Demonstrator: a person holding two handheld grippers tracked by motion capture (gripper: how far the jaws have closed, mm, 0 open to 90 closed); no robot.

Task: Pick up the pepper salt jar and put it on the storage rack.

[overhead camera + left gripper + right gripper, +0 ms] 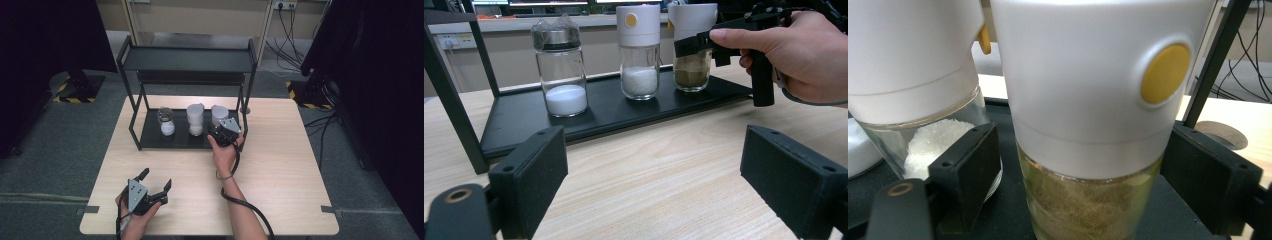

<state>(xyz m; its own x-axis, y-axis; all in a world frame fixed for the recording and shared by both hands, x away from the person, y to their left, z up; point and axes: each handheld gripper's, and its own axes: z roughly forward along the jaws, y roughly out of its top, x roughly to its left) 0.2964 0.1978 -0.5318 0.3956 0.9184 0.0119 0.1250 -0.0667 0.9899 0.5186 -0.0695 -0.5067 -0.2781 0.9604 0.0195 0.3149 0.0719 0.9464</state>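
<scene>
The right hand-held gripper [224, 131] straddles the brown-spice jar [1088, 150] on the black rack's lower shelf [150, 134], its jaws part-open and apparently clear of the glass. The left hand-held gripper [156, 181] rests wide open and empty above the wooden surface [285, 165].

The place looked like a lab or office test room rather than a home. A lone wooden table [280, 165] stood on grey carpet [65, 145], with yellow-black hazard tape [70, 99] on the stand bases, loose cables [292, 30] running to wall sockets [285, 5], and dark curtains [45, 40] at both sides.
</scene>
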